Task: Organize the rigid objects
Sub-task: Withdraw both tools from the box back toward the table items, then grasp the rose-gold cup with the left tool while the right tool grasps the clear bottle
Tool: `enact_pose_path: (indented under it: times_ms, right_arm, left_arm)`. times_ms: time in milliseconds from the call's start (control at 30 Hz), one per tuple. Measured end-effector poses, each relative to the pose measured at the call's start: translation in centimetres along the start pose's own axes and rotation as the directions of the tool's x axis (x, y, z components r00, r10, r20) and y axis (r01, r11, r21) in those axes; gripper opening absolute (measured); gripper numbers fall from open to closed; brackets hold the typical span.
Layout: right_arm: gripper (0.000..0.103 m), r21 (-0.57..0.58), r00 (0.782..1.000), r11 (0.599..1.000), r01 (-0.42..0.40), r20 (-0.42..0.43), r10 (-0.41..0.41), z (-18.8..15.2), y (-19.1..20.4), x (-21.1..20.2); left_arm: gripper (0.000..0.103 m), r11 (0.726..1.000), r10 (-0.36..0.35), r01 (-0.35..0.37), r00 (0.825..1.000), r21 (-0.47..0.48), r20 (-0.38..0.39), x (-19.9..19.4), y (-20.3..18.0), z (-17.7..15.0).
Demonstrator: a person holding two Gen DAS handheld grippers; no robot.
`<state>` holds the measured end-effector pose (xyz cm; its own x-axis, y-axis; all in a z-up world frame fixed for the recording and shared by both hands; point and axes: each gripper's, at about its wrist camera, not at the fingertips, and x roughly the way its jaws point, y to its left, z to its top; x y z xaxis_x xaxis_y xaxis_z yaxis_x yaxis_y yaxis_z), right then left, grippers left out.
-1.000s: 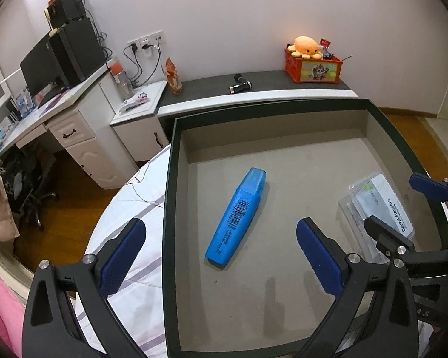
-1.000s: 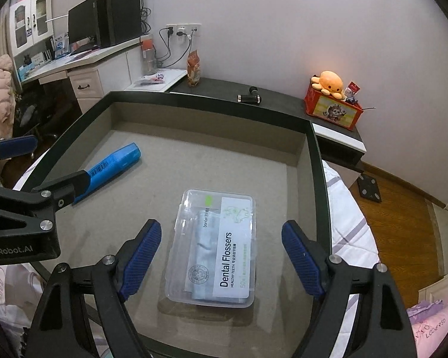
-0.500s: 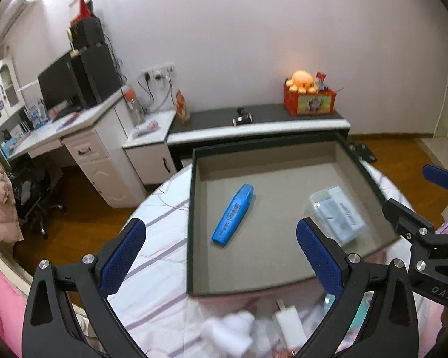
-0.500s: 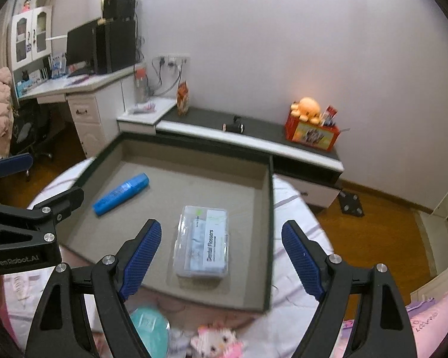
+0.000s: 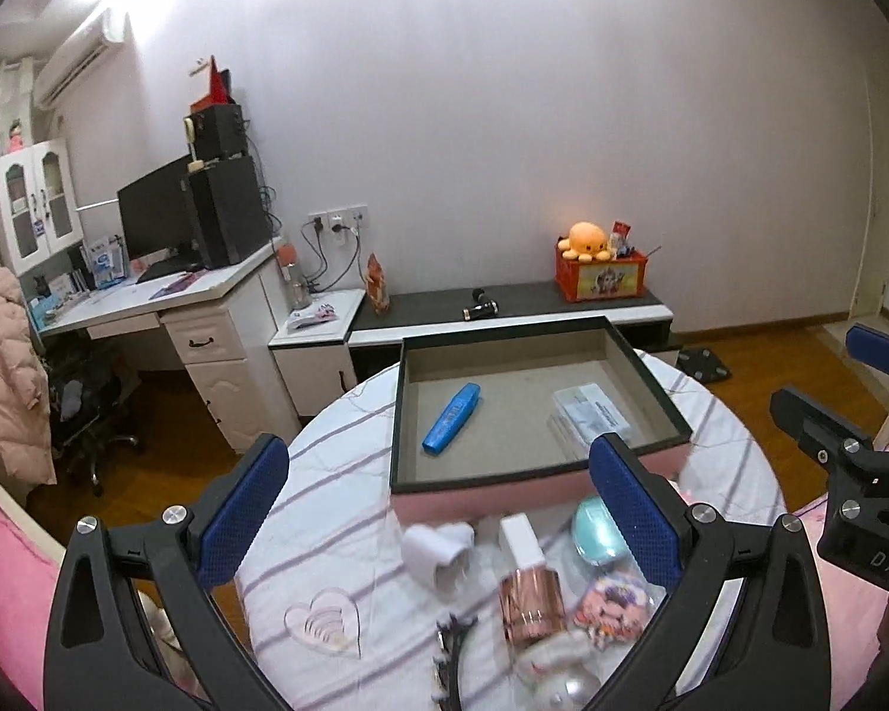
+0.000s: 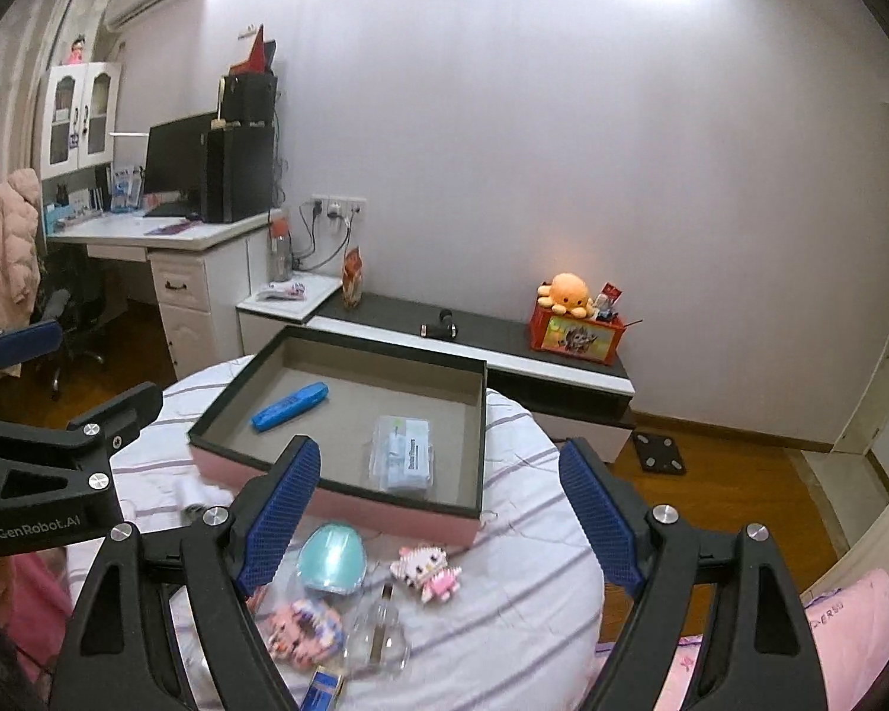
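A pink box with a dark rim (image 5: 539, 477) (image 6: 331, 486) stands on the round striped table. Inside lie a blue highlighter (image 5: 451, 425) (image 6: 290, 406) and a clear dental flosser case (image 5: 592, 415) (image 6: 401, 455). In front of the box lie a teal case (image 5: 598, 533) (image 6: 331, 557), a rose-gold capped bottle (image 5: 530, 586), a white heart-shaped piece (image 5: 438, 548), a clear heart dish (image 5: 324, 628) and a pink block cat figure (image 6: 427, 569). My left gripper (image 5: 438, 518) and right gripper (image 6: 438, 509) are both open and empty, held high above the table's near side.
A low dark bench (image 5: 503, 308) with an orange plush on a red crate (image 5: 598, 269) stands behind the table. A white desk with monitor (image 5: 166, 272) is at the left. A pink pillow (image 6: 847, 640) lies at the right. Wooden floor surrounds the table.
Both grippers have pulled back and up from inside the box. The whole box and the loose items in front of it have come into view. Both stay open and empty.
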<state>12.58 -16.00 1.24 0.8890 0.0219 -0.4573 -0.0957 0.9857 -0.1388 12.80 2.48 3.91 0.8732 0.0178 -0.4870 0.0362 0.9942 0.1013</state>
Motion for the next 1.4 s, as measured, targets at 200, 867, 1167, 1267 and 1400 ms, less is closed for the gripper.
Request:
enact_pose_path:
  times_ms: [200,867,1167,1267,1400]
  right_arm:
    - [0.085,-0.007,0.999,1.0,0.015,0.036,-0.015,-1.7,0.1,-3.7]
    - [0.085,-0.004,0.997,0.999,0.046,0.054,-0.046,-4.5,0.9,-8.1]
    - [0.085,-0.013,0.999,0.999,0.04,0.011,-0.04,-4.7,1.1,-6.7]
    - [0.085,-0.021,0.999,0.999,0.036,-0.031,-0.037,-5.1,1.2,-5.2]
    - [0.085,-0.022,0.991,0.999,0.031,-0.13,-0.034,-6.3,1.1,-2.0]
  left_arm:
    - [0.103,1.0,-0.004,0.004,0.999,-0.017,0.035,-3.4,-0.2,-2.0]
    - [0.103,1.0,-0.009,0.01,1.0,-0.03,0.022,-6.3,-0.2,-4.7]
    - [0.103,1.0,0.005,-0.006,0.999,-0.028,-0.044,-4.4,0.0,-5.0]
    - [0.103,1.0,0.007,-0.008,0.995,-0.017,-0.096,-2.7,-0.2,-5.4]
    - [0.103,1.0,0.013,-0.014,0.984,-0.002,-0.179,0.3,-0.6,-6.4]
